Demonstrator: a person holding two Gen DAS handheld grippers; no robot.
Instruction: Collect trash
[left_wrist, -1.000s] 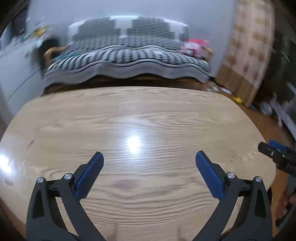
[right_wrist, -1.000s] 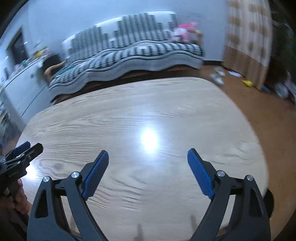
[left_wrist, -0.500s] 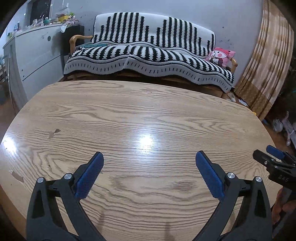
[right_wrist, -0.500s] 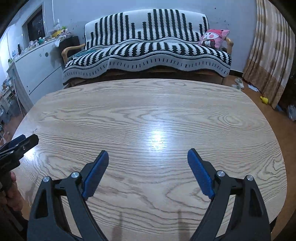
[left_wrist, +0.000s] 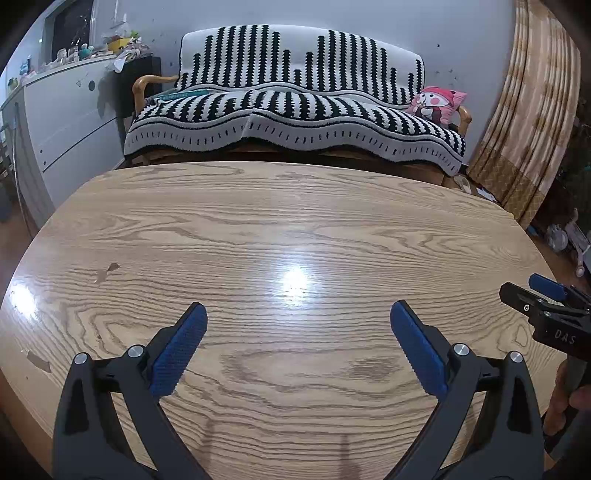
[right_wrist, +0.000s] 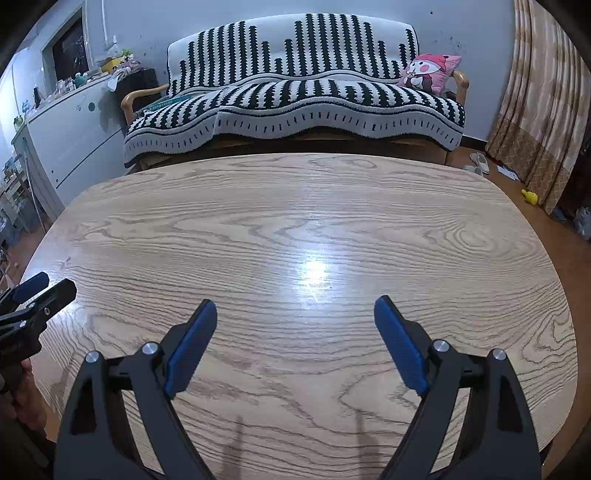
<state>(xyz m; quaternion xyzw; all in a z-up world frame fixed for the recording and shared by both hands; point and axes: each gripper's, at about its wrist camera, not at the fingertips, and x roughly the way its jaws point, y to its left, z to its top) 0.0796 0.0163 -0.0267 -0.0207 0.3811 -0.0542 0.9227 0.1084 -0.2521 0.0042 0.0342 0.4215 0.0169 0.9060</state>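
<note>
My left gripper (left_wrist: 298, 314) hangs open over the near part of a pale wooden table (left_wrist: 295, 229), nothing between its blue pads. My right gripper (right_wrist: 295, 310) is open too, above the same table top (right_wrist: 314, 214), with nothing held. Each gripper shows at the edge of the other's view: the right gripper (left_wrist: 543, 295) at the right, the left gripper (right_wrist: 40, 288) at the left, each in a person's hand. No piece of trash shows on the table in either view; only small chips (left_wrist: 105, 273) mark its left part.
Behind the table stands a sofa under a black-and-white blanket (left_wrist: 295, 110) with a pink cushion (left_wrist: 437, 105). A white cabinet (left_wrist: 70, 122) is at the left, a curtain (left_wrist: 532, 122) at the right. Slippers (right_wrist: 480, 162) and a small yellow toy (right_wrist: 530, 195) lie on the floor.
Both views swung sideways and steadied from blur during the first half second, then held still. Both grippers stayed open the whole time.
</note>
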